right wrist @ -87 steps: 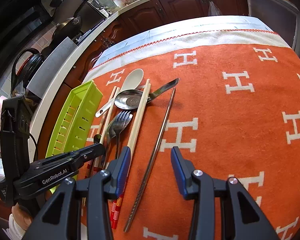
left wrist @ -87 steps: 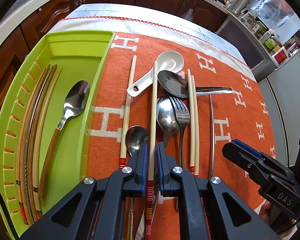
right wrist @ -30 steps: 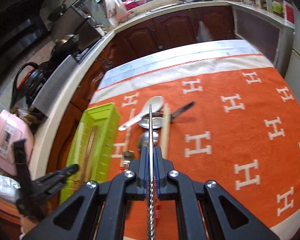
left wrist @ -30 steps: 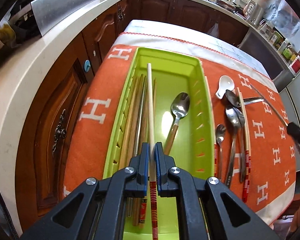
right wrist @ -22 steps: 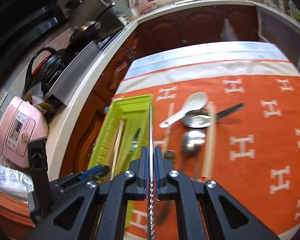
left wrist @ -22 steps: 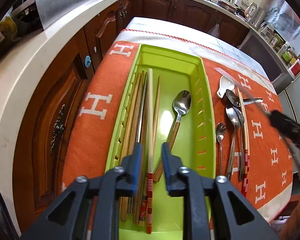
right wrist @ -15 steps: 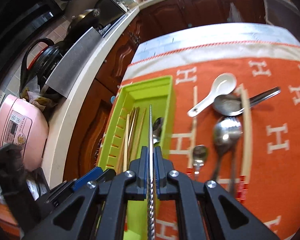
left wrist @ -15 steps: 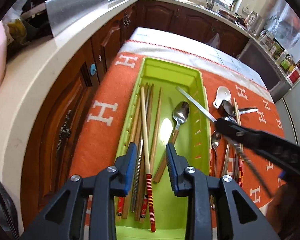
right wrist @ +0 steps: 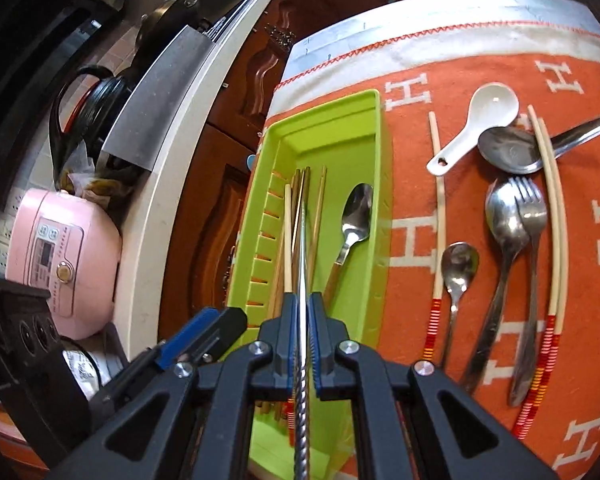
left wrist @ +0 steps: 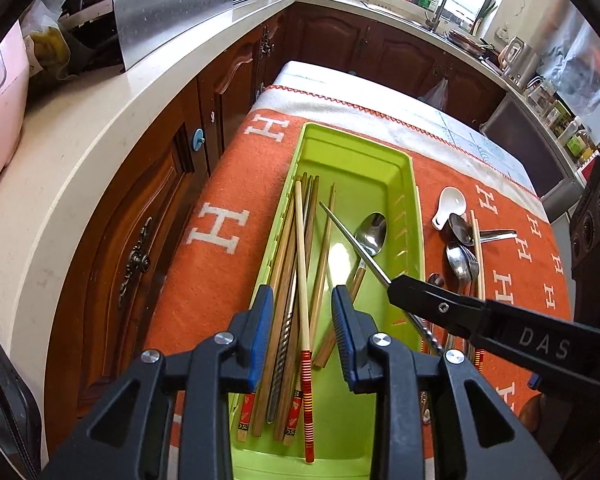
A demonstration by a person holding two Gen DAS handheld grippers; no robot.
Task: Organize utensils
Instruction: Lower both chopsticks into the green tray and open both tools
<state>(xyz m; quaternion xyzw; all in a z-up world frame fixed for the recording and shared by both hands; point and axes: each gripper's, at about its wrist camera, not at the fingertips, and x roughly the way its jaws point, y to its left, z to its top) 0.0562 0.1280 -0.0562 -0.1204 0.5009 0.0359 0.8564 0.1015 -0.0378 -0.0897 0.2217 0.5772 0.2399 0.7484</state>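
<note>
Over green tray [left wrist: 406, 184]: right gripper [right wrist: 303, 344] clamped on metal chopstick [right wrist: 302, 240], left gripper [left wrist: 302, 332] jaws apart, nothing btwn pads.
Cream chopstick w/ red-striped end [left wrist: 300, 256] lies in tray on wooden chopsticks, beside a spoon [left wrist: 370, 232]; other spoons, fork & chopsticks on orange cloth [right wrist: 480, 80] beside tray.

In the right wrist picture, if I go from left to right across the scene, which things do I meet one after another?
Pink rice cooker → green tray → lone chopstick on the orange cloth → small spoon → large spoon → fork → pair of chopsticks.
</note>
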